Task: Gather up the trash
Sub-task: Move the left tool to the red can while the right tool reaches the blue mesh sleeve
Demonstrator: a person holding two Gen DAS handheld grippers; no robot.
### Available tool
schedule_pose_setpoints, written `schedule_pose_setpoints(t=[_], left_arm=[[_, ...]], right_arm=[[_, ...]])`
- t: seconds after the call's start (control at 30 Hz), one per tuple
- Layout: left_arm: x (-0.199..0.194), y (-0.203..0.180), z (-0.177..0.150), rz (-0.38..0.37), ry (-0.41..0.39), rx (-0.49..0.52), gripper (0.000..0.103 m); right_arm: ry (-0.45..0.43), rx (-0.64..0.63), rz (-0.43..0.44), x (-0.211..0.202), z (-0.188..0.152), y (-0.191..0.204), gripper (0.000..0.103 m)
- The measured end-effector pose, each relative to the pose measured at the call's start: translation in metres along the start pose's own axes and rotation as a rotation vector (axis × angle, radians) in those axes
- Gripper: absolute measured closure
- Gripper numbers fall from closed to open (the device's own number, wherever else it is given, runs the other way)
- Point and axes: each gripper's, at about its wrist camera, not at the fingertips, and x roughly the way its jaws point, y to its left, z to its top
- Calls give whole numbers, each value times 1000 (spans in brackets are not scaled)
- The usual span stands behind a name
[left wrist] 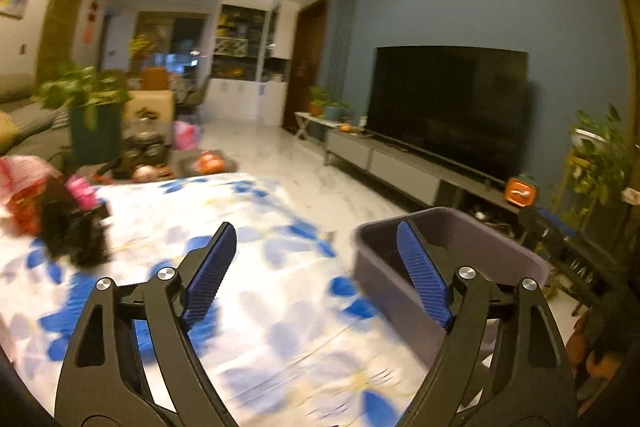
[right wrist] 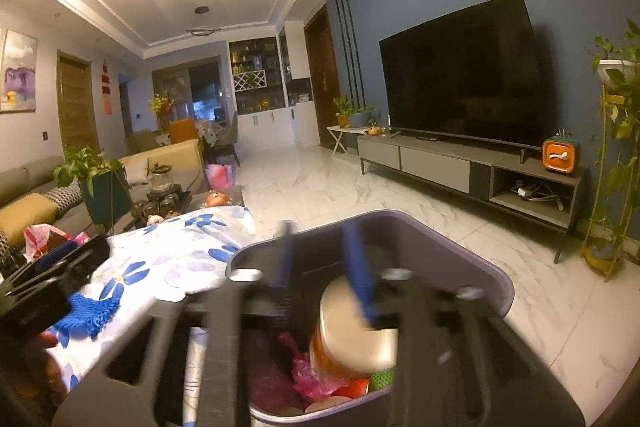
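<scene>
Purple bin [right wrist: 472, 259] part-filled: jar [right wrist: 352, 339], pink wrapper [right wrist: 312, 375] inside. Right hand-held gripper [right wrist: 324, 271] over bin, blurred, grip unclear. Left hand-held gripper [left wrist: 316, 251] spread, empty. Red-pink litter [left wrist: 28, 187] remains far left on table [left wrist: 280, 307].

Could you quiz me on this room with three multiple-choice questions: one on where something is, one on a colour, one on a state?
1. Where is the orange jar?
A. on the TV stand
B. in the bin
C. on the sofa

2. What colour is the bin?
A. purple
B. green
C. white

3. How do the left gripper's fingers stand?
A. shut on a bag
B. shut on nothing
C. open, holding nothing

Answers:
1. B: in the right wrist view, the jar lies inside the bin among other rubbish.
2. A: the bin's rim and walls are purple in both views.
3. C: the left gripper has its blue fingers spread wide, with only the flowered cloth seen between them.
</scene>
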Motion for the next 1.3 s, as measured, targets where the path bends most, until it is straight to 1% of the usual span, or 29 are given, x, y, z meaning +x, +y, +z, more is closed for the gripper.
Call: schedule_pose_setpoints(t=[0.03,0.1,0.13,0.2,0.27,0.3,0.37,0.43,0.6,0.63,0.7,0.73,0.87,1.0,1.13,1.3], left_arm=[[-5,7,-1,25,-4,-5,20],[-18,22,-5,77,-4,-15,19],[-24,28,-6,99,-4,-21,18],[-34,39,-8,134,-2,-26,17],[-49,51,-12,172,-9,-30,16],[-55,57,-13,185,-10,-34,16],[-69,68,-16,216,-11,-45,15],[-83,81,-19,254,-12,-48,15],[-118,105,-28,356,-24,-45,15],[-128,112,-31,388,-29,-42,15],[-140,120,-33,419,-33,-48,15],[-148,127,-34,434,-38,-59,15],[-171,150,-40,496,-46,-82,15],[-188,171,-43,518,-45,-124,15],[-200,188,-47,544,-48,-132,15],[-210,204,-50,539,-49,-152,15]], right_arm=[[-6,-2,0,-3,0,2,54],[-14,-11,-7,-9,-1,6,48],[-20,-15,-12,-14,-2,8,43],[-30,-19,-19,-21,-3,11,37],[-33,-20,-14,-29,-6,17,28],[-32,-19,-13,-32,-7,19,26],[-30,-16,-2,-39,-10,26,20],[-28,-14,17,-46,-14,34,18],[-13,-30,59,-57,-23,56,15],[-7,-35,69,-59,-25,62,14],[5,-40,96,-62,-30,73,11],[10,-42,105,-63,-32,78,8],[20,-65,158,-67,-37,99,6],[31,-95,203,-70,-41,124,6],[38,-144,247,-72,-45,151,6],[50,-186,301,-73,-50,176,6]])
